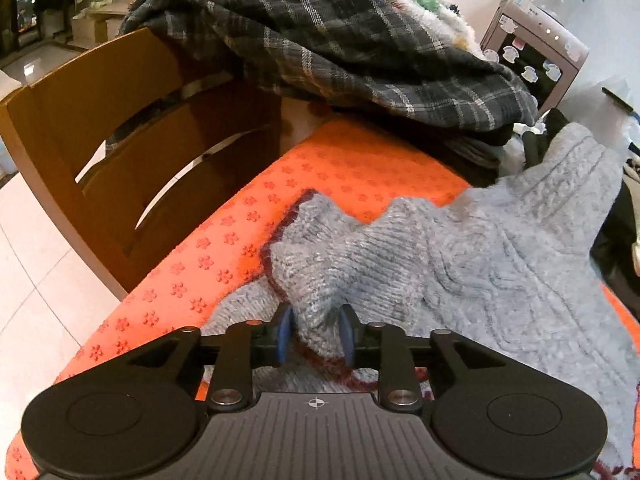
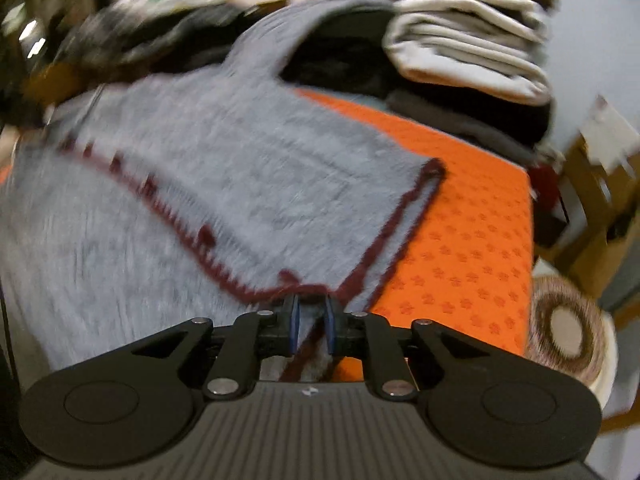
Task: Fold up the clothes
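Centrally, left gripper (image 1: 316,334): blue pads (image 1: 285,334) pinching a bunched fold of grey knit sweater (image 1: 460,264), dark red trim running just beside and beneath the pinch. Right gripper (image 2: 312,326): jaws narrowly parted, with the sweater's (image 2: 224,176) maroon-edged corner between the pads (image 2: 295,326); heavily blurred view, so probably gripping, though contact not sharply resolved. Sweater spread across an orange mat (image 1: 224,240) printed with small flower marks, one part lifted and draped toward the far side. Maroon border (image 2: 384,240) tracing the hem up to a far corner lying on the mat (image 2: 472,248). Beyond the sweater, left view: dark plaid garment (image 1: 320,40) heaped at the mat's far end, wooden chair (image 1: 132,152) at the left edge, water dispenser (image 1: 536,52) near the wall at upper right. Right view: stack of folded pale and dark clothes (image 2: 468,52) at the mat's far end, round brown-and-white item (image 2: 568,328) off its right edge.
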`<state>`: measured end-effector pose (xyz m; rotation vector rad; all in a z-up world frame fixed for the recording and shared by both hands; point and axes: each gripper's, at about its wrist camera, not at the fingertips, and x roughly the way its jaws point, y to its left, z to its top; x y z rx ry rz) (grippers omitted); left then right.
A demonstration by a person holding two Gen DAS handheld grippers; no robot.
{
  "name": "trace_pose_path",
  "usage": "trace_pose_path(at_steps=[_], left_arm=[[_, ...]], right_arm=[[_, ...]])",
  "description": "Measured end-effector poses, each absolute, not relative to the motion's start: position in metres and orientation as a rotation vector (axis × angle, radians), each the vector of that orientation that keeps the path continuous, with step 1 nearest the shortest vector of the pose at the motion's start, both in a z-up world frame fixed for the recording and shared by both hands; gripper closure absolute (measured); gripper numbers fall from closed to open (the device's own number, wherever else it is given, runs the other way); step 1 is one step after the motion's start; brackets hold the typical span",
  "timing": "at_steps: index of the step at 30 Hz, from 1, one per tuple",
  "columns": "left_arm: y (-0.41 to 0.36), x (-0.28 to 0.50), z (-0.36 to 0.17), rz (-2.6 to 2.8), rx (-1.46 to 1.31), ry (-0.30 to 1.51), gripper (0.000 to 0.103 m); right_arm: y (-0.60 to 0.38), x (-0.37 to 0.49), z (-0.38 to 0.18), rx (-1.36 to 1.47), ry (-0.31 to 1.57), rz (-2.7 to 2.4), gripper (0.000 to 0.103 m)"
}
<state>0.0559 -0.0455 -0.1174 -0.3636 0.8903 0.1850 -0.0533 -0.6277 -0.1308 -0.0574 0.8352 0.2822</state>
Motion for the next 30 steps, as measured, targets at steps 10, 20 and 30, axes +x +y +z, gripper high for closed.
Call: trace_pose_path(at_steps=[10,20,30], left_arm=[[-0.056,0.059,-0.122,0.109,-0.348,0.937,0.095],[-0.056,0.059,-0.057,0.118,-0.291,0.851,0.097],[-0.060,0.062,-0.107,0.204,-0.215,0.975,0.094]], right_arm=[[-0.653,-0.017,-0.142,0.351,0.927,0.166,0.068],[-0.625,-0.025,-0.135,0.145,0.959,0.149,0.097],[-0.630,-0.030,-0.144,0.121,0.988,0.088,0.097]])
